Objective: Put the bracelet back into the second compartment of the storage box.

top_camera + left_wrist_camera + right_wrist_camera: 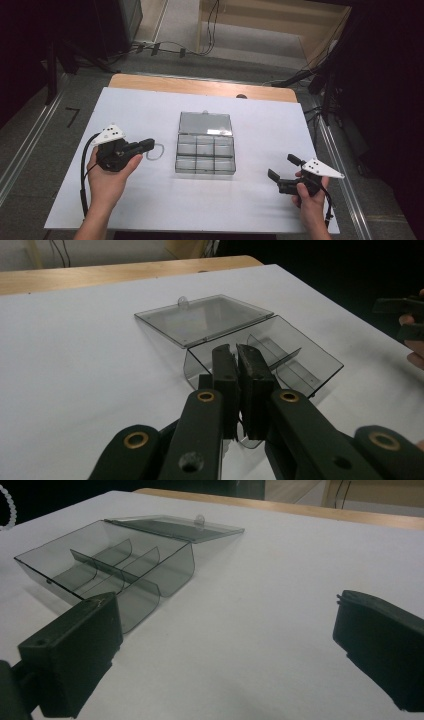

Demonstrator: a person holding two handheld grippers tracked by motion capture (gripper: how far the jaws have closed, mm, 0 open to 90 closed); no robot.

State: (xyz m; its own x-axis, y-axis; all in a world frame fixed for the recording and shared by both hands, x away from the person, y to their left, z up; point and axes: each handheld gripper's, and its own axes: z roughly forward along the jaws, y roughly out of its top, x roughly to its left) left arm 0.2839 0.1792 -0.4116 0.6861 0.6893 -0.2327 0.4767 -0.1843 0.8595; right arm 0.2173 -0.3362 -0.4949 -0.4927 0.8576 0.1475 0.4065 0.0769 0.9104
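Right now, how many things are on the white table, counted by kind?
Clear plastic boxes with the lid open: 1
Beaded loops held in the left gripper's jaws: 1
Grippers held over the table: 2, left and right
Total: 4

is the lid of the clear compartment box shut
No, the lid lies folded back flat on the table behind the box, leaving its compartments open.
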